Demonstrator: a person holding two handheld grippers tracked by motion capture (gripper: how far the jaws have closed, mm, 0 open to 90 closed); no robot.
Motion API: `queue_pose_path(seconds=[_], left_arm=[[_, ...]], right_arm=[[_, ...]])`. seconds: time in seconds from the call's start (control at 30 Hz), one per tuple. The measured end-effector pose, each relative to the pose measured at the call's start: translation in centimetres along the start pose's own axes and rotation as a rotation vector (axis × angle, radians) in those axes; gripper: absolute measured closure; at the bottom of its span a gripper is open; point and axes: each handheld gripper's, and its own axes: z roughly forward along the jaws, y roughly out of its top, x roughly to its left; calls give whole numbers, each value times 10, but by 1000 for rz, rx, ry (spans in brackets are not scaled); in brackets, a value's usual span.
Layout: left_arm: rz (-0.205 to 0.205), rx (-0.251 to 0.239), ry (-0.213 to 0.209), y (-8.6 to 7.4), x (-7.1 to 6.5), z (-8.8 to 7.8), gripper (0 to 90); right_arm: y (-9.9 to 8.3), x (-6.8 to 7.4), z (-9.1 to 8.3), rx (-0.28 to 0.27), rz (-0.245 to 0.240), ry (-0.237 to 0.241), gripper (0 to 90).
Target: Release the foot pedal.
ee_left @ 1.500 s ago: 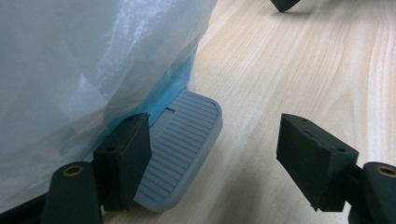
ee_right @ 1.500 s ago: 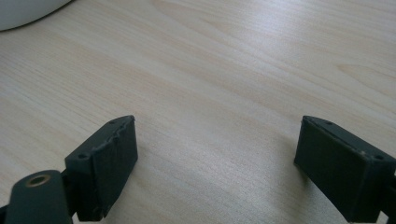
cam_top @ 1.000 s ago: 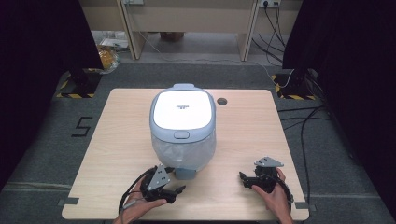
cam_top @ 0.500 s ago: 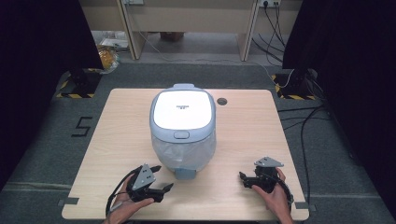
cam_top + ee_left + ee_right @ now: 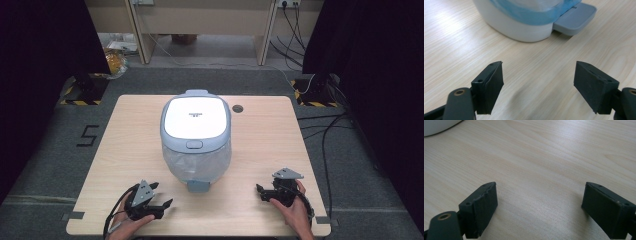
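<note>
A rice cooker [image 5: 195, 150] with a white lid [image 5: 196, 116] shut and a pale blue body stands mid-table; a grey tab [image 5: 198, 186] sticks out at its front foot. My left gripper [image 5: 161, 194] lies near the table's front edge, left of that tab, open and holding nothing. The left gripper view has its jaws [image 5: 539, 87] wide apart over bare wood, with the cooker's base [image 5: 524, 30] and grey tab [image 5: 575, 18] ahead. My right gripper [image 5: 260, 192] rests at the front right, open and pointing left toward the cooker. In the right gripper view [image 5: 539, 207] the cooker's edge [image 5: 436, 125] is at top left.
The light wooden table [image 5: 265, 145] has a round cable hole [image 5: 237, 108] behind the cooker on the right. Cables [image 5: 325, 130] run over the grey floor at right; a "5" mark [image 5: 88, 135] is on the floor at left. Dark curtains flank both sides.
My left gripper has slid left along the front edge, away from the cooker's grey tab. The right gripper and the cooker have stayed put.
</note>
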Motion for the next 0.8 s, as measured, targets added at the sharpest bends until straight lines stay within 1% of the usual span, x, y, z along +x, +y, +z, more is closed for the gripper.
queue_pose_path(seconds=[0.07, 0.23, 0.3, 0.4, 0.47, 0.5, 0.53, 0.6, 0.63, 0.67, 0.7, 0.73, 0.8], left_arm=[[0, 1, 12, -3, 2, -3, 235], [-8, 13, 14, -7, 3, -5, 235], [-14, 28, 13, -12, 2, -6, 234], [-15, 37, 18, -16, 1, -7, 234], [-21, 66, 13, -22, 2, -7, 234], [-21, 66, 13, -22, 2, -7, 233], [-31, 71, 5, -24, 2, -8, 233], [-40, 73, 2, -25, 0, -9, 233], [-48, 68, -1, -26, 0, -10, 233], [-48, 68, -1, -26, 0, -10, 233], [-61, 68, -8, -27, -1, -10, 233], [-92, 66, -20, -30, 0, -12, 231], [-95, 58, -16, -32, 0, -13, 229]], right_arm=[[0, 0, 0, -1, -2, 0, 131], [0, 0, 0, -1, -2, 0, 130], [0, 0, 0, -1, -2, 0, 130], [0, 0, 0, -1, -3, 0, 129], [0, 0, 0, 0, -3, 0, 129], [0, 0, 0, 0, -3, 0, 129], [0, 0, 0, 0, -2, 1, 129], [0, 0, 0, 0, -3, 0, 129], [0, 0, 0, 0, -3, 0, 129], [0, 0, 0, 0, -2, 0, 129], [0, 0, 0, 0, -2, 0, 129], [0, 0, 0, 0, -1, 1, 129], [0, 0, 0, 0, -1, 1, 129]])
